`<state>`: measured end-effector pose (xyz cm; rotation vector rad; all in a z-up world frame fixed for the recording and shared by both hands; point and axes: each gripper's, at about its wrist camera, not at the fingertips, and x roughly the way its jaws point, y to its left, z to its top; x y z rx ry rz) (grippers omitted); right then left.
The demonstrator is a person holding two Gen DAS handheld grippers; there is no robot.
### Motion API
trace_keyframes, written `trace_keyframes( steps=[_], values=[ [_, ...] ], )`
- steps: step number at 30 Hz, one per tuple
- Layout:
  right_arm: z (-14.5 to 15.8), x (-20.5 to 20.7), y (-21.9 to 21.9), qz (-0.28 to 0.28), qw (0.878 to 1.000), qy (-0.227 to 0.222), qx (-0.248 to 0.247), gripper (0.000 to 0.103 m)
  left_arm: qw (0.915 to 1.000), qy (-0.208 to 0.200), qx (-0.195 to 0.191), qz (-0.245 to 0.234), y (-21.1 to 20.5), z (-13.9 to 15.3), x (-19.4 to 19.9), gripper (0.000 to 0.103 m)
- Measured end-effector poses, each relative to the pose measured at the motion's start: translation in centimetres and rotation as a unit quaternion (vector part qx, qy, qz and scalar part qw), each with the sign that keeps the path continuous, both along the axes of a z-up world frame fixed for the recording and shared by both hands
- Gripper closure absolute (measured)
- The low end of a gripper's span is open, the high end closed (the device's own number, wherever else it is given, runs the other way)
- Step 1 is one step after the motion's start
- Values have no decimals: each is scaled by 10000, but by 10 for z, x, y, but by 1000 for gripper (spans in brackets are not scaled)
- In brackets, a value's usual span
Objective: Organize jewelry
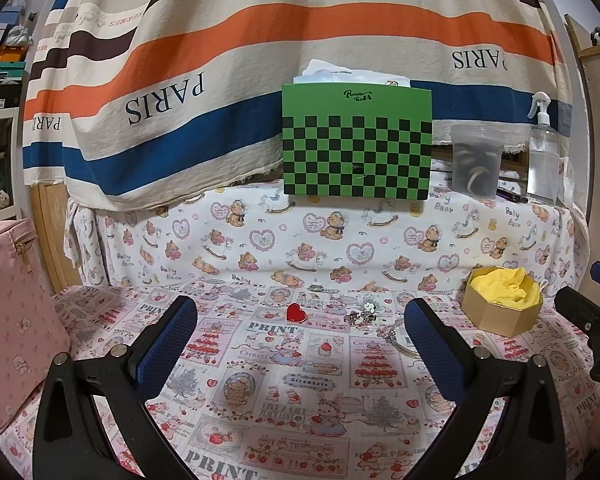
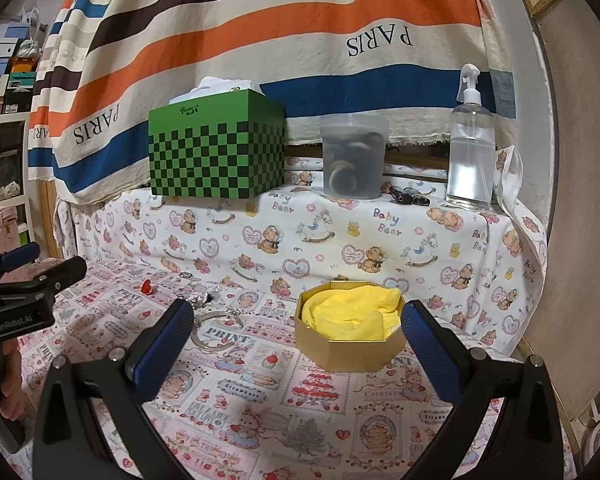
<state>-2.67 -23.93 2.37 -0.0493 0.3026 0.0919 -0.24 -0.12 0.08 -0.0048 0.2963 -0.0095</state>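
Nothing boxed yet: both grippers (image 1: 300,320) (image 2: 298,322) gape empty, heart (image 1: 295,313), earrings (image 1: 362,314) and bangle (image 2: 216,328) loose ahead, box (image 2: 350,344) between the right jaws.

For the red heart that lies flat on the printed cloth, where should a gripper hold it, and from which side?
Probably from above, with the open left gripper nearest: the red heart lies flat, so only its thin edges offer a grip. Put one finger on each lobe side, across its width. The earrings beside it stay clear to the right.
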Motion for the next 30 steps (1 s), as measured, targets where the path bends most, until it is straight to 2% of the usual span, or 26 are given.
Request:
trace_keyframes(
  steps=[30],
  values=[
    [0, 0, 0, -7, 10000, 8, -2, 0, 10000, 16, 10, 39, 2, -1, 1, 0]
  ],
)
